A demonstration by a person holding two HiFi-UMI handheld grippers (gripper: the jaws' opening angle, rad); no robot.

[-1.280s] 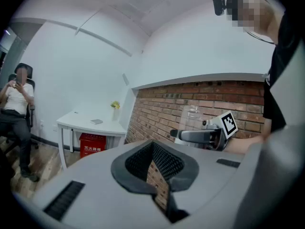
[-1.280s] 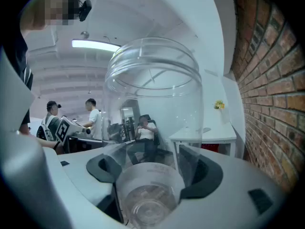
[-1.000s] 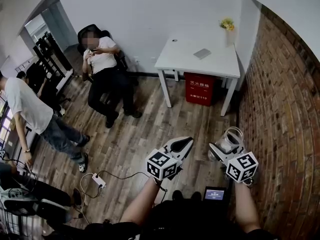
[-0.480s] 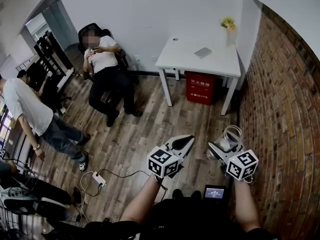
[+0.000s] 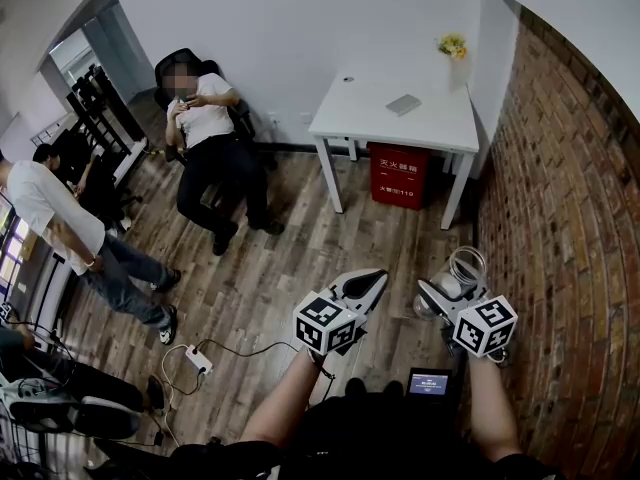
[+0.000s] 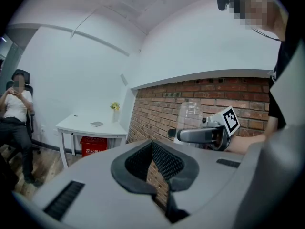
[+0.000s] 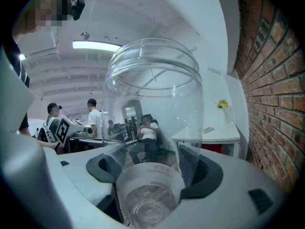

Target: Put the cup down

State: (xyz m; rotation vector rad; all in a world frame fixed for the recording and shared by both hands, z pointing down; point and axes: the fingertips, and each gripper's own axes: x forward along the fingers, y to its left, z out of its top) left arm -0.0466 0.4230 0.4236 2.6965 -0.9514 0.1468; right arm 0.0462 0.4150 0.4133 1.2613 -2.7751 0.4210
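A clear plastic cup (image 7: 152, 128) lies between the jaws of my right gripper (image 7: 153, 171), base toward the camera and mouth pointing away. The pads press on its sides. In the head view the cup (image 5: 462, 271) sticks out ahead of the right gripper (image 5: 450, 290) at lower right, held in the air over the wooden floor. My left gripper (image 5: 368, 286) hovers beside it on the left, jaws together and nothing between them. The left gripper view shows its own closed pads (image 6: 162, 161), with the cup (image 6: 189, 112) and the right gripper (image 6: 200, 135) beyond them.
A white table (image 5: 430, 128) stands ahead against the wall, with a small grey object (image 5: 403, 105) and a vase of yellow flowers (image 5: 455, 50) on it and a red box (image 5: 399, 176) beneath. A brick wall (image 5: 560, 218) runs along the right. One person sits (image 5: 205, 138), another stands (image 5: 60, 228); a power strip (image 5: 197, 360) lies on the floor.
Both grippers and the cup stay where they were. The person standing at the left has shifted and moved an arm.
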